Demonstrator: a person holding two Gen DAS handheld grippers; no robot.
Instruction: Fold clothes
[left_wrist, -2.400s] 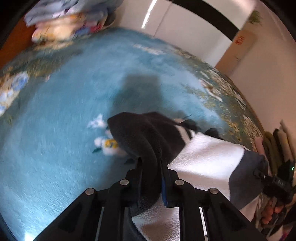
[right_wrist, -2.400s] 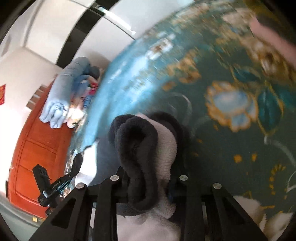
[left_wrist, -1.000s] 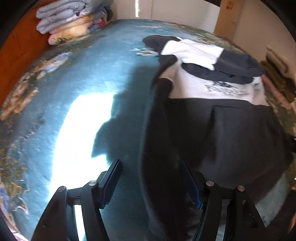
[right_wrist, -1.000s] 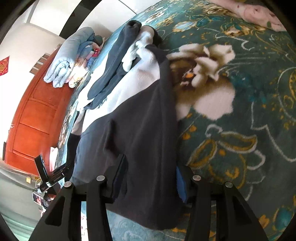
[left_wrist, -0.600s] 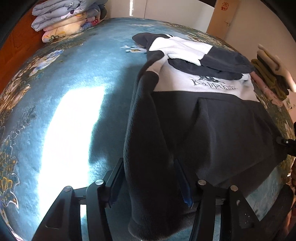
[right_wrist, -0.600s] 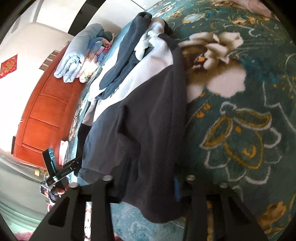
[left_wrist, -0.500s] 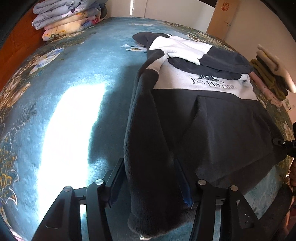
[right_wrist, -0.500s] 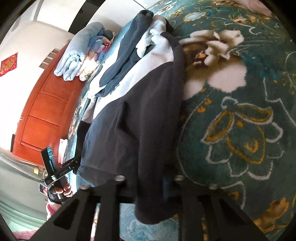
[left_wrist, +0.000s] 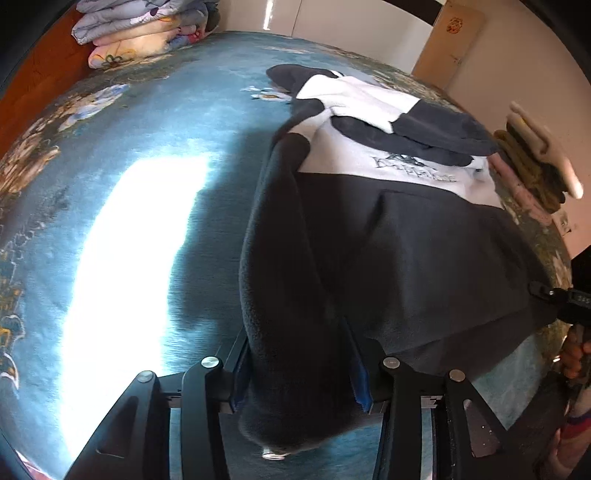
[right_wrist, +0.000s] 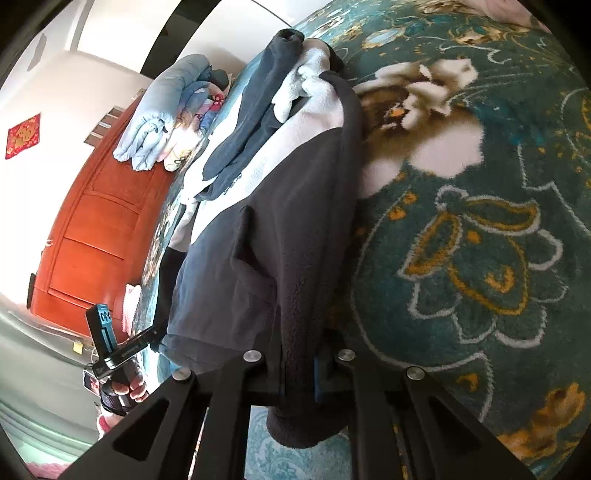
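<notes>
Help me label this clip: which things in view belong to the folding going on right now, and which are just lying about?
In use:
- black-and-white hoodie, spread on the blanket
- left gripper, open around its hem
- right gripper, shut on its hem

Lying about:
- stacked quilts by the headboard
- folded clothes pile at the far edge
- floral blanket underneath

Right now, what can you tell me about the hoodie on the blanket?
The hoodie looks like fleece: dark grey body with a front pocket, white chest band with a small printed logo, dark hood lying over the chest. It lies spread flat, front up, on the teal floral blanket. The right gripper pinches one bottom corner; the left gripper straddles the other.
</notes>
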